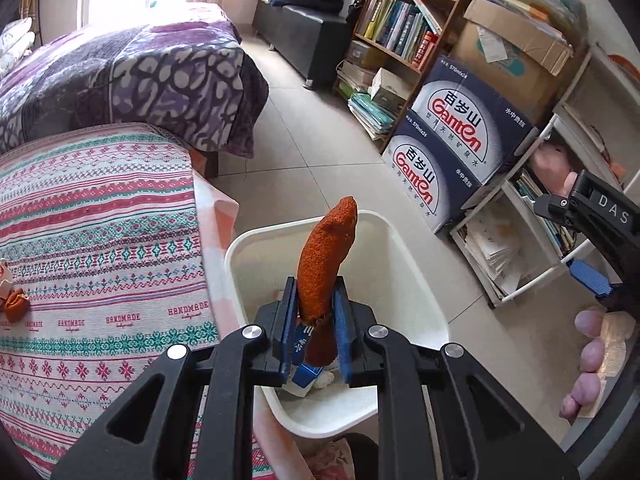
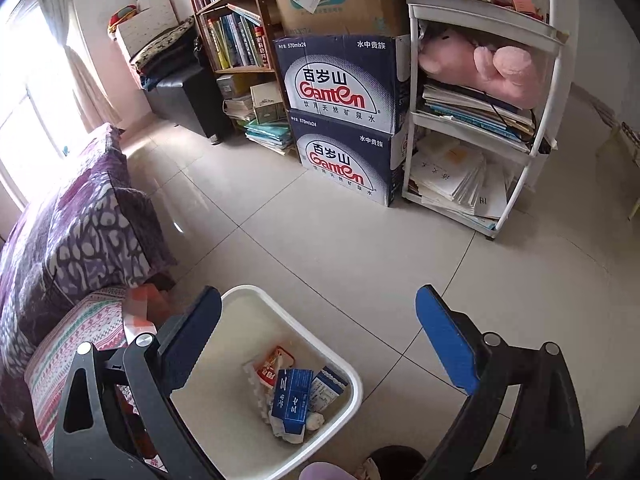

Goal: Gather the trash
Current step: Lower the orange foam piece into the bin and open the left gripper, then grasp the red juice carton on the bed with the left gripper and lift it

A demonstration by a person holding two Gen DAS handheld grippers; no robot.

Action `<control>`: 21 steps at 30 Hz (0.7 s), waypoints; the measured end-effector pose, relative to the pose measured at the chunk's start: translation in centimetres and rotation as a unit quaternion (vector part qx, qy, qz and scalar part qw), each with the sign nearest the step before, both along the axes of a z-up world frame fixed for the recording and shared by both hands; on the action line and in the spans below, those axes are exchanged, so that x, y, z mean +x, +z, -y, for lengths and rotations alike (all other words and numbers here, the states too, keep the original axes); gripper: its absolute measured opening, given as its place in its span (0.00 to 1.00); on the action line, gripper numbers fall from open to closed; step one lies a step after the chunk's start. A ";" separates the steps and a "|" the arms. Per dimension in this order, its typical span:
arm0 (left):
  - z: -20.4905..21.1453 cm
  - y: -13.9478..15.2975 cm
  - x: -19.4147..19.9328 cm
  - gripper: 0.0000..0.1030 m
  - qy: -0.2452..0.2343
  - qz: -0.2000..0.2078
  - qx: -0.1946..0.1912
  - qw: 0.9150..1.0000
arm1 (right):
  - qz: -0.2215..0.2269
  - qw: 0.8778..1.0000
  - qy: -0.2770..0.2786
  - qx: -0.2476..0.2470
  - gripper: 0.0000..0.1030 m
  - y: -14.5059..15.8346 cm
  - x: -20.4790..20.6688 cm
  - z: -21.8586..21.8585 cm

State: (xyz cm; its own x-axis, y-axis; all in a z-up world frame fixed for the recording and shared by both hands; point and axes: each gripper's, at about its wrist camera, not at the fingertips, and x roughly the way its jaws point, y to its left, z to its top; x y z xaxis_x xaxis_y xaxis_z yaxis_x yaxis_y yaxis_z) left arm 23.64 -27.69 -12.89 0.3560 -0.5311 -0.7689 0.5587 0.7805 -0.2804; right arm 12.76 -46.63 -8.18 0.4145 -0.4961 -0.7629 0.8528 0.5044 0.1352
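Note:
My left gripper (image 1: pixel 315 284) is shut on a long strip of orange peel (image 1: pixel 326 252), which stands upright between the blue pads. It hangs over a white bin (image 1: pixel 404 264) on the floor beside the table. In the right wrist view the bin (image 2: pixel 320 344) holds a blue carton (image 2: pixel 290 404), a red and white wrapper (image 2: pixel 272 364) and crumpled paper. My right gripper (image 2: pixel 318 296) is open above the bin's far rim with nothing between its fingers. Another bit of orange peel (image 1: pixel 16 306) lies on the tablecloth at the far left.
A table with a striped patterned cloth (image 1: pixel 100 240) stands left of the bin, and a bed with a purple blanket (image 1: pixel 140 80) lies behind it. Stacked blue water cartons (image 2: pixel 340 120), a bookshelf (image 2: pixel 232 32) and a white shelf cart (image 2: pixel 480 120) line the far side across tiled floor.

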 end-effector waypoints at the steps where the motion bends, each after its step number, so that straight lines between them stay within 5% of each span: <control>1: 0.1 0.0 0.0 0.35 -0.002 0.000 -0.001 1.000 | -0.001 1.000 0.000 0.000 0.91 0.0 0.0 0.0; 4: -0.3 0.4 -0.2 0.56 0.004 0.007 -0.010 1.000 | -0.001 1.000 0.002 -0.002 0.91 0.0 0.1 -0.3; 21: -5.0 1.6 1.2 0.61 0.064 0.053 0.044 0.996 | -0.015 0.999 0.043 -0.013 0.93 0.0 3.0 -4.3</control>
State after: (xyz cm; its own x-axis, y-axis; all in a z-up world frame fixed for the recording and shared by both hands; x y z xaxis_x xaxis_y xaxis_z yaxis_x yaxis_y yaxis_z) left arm 24.81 -22.69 -11.26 0.4988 -0.4080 -0.7647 0.4756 0.8664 -0.1520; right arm 15.81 -42.33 -8.14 0.4336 -0.4793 -0.7631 0.8096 0.5790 0.0964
